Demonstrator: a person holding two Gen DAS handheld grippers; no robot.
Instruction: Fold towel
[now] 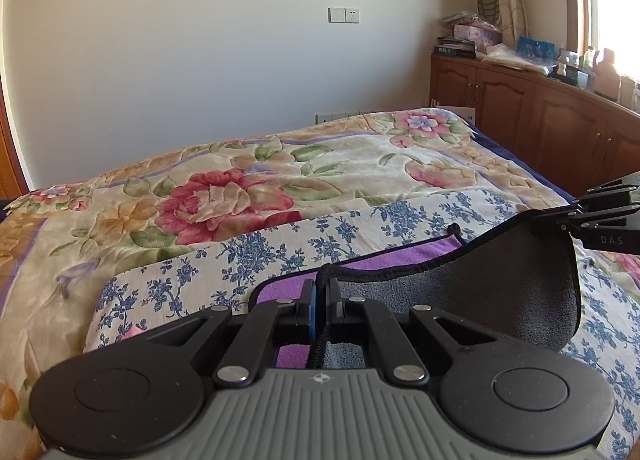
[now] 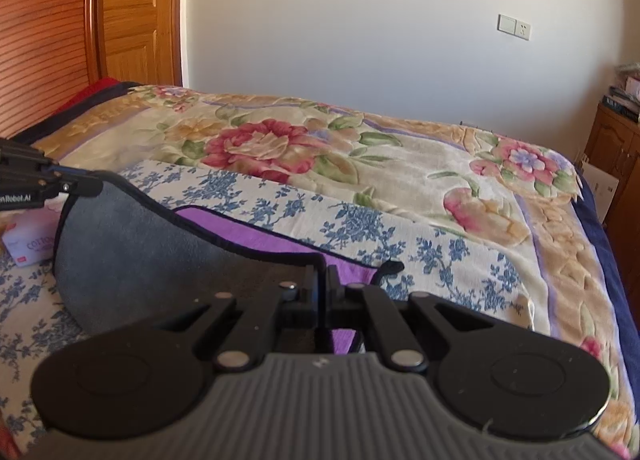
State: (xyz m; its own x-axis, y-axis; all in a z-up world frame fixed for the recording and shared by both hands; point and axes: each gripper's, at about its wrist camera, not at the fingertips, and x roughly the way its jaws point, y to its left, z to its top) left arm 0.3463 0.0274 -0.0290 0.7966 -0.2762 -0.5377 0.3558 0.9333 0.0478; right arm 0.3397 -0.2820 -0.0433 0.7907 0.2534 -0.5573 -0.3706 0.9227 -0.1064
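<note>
Left wrist view: the left gripper [image 1: 320, 300] has its jaws pinching the black-bound edge of the towel [image 1: 500, 284], grey on one side and purple on the other, lifted above the blue-flowered sheet [image 1: 248, 256] on the bed [image 1: 224, 196]. The right gripper [image 1: 560, 214] pinches the other corner.

Right wrist view: the right gripper [image 2: 322, 280] is clamped on the towel's [image 2: 132, 244] edge; the left gripper [image 2: 86, 185] holds its far corner beside a small box [image 2: 28, 246].

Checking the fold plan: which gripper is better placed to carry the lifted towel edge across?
Neither alone: left gripper and right gripper are each shut on the towel edge, lifted between them, so both should likely move together.
</note>
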